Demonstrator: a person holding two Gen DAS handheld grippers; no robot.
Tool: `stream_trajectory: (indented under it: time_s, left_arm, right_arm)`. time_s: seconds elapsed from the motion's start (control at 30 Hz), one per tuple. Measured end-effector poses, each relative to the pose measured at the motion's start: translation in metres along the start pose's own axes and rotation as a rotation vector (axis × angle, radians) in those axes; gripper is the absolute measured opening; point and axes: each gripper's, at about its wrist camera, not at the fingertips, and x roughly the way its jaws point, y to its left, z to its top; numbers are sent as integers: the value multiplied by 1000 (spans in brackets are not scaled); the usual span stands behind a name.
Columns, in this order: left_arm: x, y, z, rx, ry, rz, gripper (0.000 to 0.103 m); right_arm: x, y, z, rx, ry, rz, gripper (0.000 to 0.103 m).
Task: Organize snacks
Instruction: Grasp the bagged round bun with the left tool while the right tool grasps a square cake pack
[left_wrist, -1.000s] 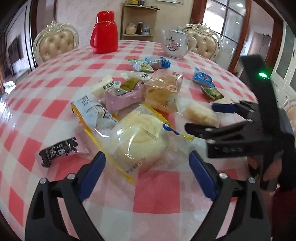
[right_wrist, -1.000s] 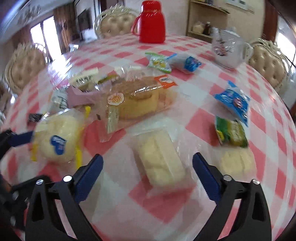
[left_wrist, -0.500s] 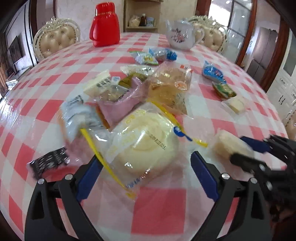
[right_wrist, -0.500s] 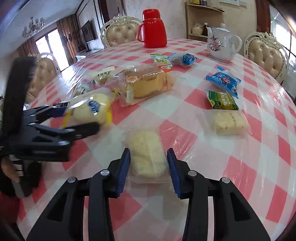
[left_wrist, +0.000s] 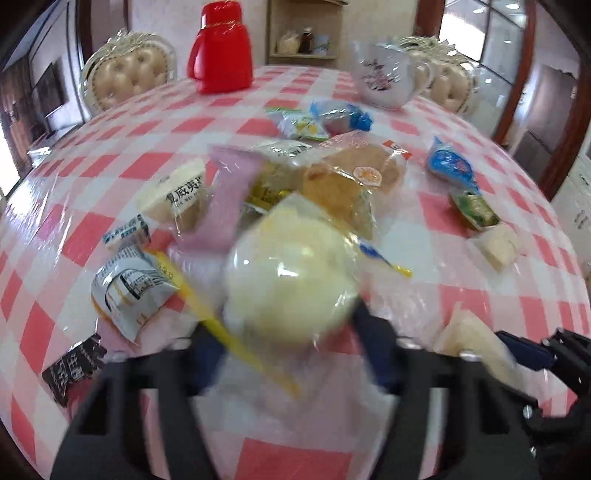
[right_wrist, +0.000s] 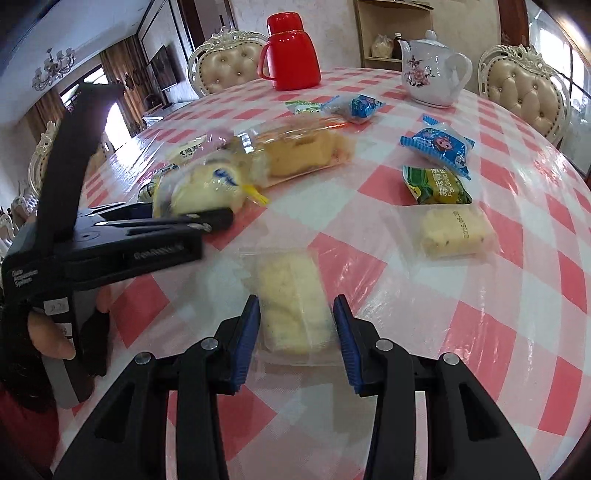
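I am pinching the round pale bun in its clear yellow-edged wrapper (left_wrist: 291, 280) in the left gripper (left_wrist: 284, 350), whose jaws have just been closing, and the rectangular clear-wrapped cake (right_wrist: 291, 306) on the checked desk (right_wrist: 461, 332) in the right gripper (right_wrist: 297, 328), squeezing both gently to avoid crushing them.

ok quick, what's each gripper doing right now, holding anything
Left gripper: jaws have just been closing, now shut on the round bun pack.
Right gripper: shut on the clear-wrapped cake slice, still on the table.
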Motion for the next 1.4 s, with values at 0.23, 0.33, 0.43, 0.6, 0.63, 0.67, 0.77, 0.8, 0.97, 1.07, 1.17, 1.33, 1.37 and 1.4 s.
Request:
stream_trajectory:
  time_s: [0.23,0.33,0.43,0.6,0.63,0.67,0.77,0.8,0.97,1.07,1.17,1.33,1.37,1.4]
  left_arm:
    - [-23,15,-19,-49,-35,-70,36]
    - [-31,20,-32,-64,-9,-93,36]
    - [-49,18,-52,-32,28,-114,45]
    - [-96,19,-66,-33,-81,-150,101]
    - [-98,20,-63,-60,-101,-121,102]
    - [-97,22,-58,-104,-100,-121,102]
    - [-81,18,-29,-208,-62,-114,102]
    - [-72,4,-13,-136,-36,-43,102]
    - [-36,-26,0,137,111,47,102]
    - [-21,-15,-8,138,118,69,101]
    - [-12,-10,-15,125,97,64,68]
    - [-27,-2,-29,39,5,-20,63]
    - [-34,1,-34,16,-15,-24,63]
    - [-41,1,-36,4,-32,-24,63]
  right_arm:
    - [-13,-10,-1,58,-64,26,40]
    - [-16,-9,-1,61,-77,19,40]
    - [-18,-8,-2,64,-75,8,40]
    - [-26,-11,-11,91,-89,10,40]
    - [-27,-12,-10,97,-91,10,40]
    - [-27,-13,-11,102,-93,10,40]
    - [-27,-15,-11,116,-94,15,40]
    - [-28,-16,-11,120,-96,16,40]
    - [-32,-18,-14,135,-112,27,41]
    - [-34,-18,-14,137,-118,27,41]
    - [-36,-18,-14,136,-129,26,40]
    - [-40,-18,-15,137,-152,39,40]
    - [-41,-17,-16,136,-157,46,40]
    - [-42,-16,-16,136,-160,53,40]
